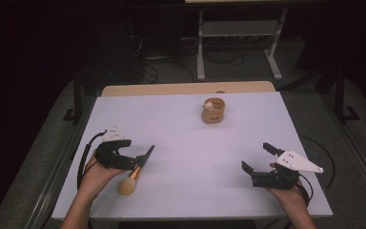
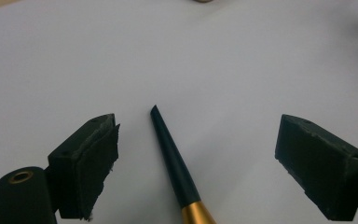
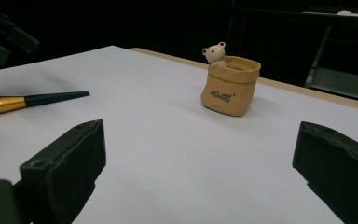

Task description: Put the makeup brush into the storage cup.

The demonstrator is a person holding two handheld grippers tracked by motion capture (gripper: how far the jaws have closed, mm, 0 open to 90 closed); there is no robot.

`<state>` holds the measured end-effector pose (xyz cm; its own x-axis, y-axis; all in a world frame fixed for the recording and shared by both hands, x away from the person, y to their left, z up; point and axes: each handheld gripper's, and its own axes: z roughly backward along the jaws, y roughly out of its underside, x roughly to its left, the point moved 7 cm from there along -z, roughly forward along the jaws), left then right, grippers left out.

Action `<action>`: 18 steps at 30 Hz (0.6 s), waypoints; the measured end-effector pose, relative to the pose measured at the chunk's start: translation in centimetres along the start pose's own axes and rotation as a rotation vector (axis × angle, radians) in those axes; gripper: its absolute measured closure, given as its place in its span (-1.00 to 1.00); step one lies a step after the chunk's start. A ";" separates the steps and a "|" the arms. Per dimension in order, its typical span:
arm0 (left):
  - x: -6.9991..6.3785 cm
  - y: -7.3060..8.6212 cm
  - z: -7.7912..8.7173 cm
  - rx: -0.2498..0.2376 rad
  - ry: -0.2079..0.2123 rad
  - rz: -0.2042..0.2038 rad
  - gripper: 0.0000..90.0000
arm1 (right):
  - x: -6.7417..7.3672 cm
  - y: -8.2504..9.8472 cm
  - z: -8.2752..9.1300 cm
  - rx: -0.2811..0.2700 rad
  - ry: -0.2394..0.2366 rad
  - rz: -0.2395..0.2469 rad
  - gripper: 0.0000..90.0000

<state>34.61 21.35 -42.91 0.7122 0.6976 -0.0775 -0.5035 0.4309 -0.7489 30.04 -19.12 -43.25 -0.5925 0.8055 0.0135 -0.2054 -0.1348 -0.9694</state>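
Observation:
A makeup brush (image 1: 134, 172) with a dark handle, gold ferrule and tan head lies on the white table (image 1: 186, 143) at the front left. My left gripper (image 1: 131, 155) is open and low over it. In the left gripper view the dark handle (image 2: 172, 156) lies between the wide-apart jaws of this gripper (image 2: 196, 140), touching neither. My right gripper (image 1: 257, 157) stands open at the front right with nothing between its jaws. A tan sack-shaped holder (image 1: 213, 111) with a small bear figure stands upright at the back centre. The right gripper (image 3: 198, 154) faces the holder (image 3: 230, 86); the brush (image 3: 32, 100) lies to its left.
A wooden strip (image 1: 186, 88) runs along the table's far edge. Beyond it are white metal stand legs (image 1: 200, 47) and cables on a dark floor. Bare white surface lies between the brush and the holder.

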 end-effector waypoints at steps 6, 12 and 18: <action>0.0 0.4 -0.1 0.053 -0.010 0.007 -0.71 | 0.0 0.0 0.0 0.002 0.002 0.006 -0.96; -0.1 0.9 -0.2 0.101 -0.005 0.014 -0.71 | 0.0 0.0 0.0 0.005 0.003 0.008 -0.96; -0.3 1.5 -0.4 0.178 -0.004 0.020 -0.70 | 0.0 0.1 0.0 0.007 0.002 0.006 -0.96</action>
<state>33.84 21.54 -44.29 0.6997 0.7089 -0.0882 -0.5960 0.5113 -0.6191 30.05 -19.07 -43.33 -0.5925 0.8055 0.0069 -0.2069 -0.1438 -0.9677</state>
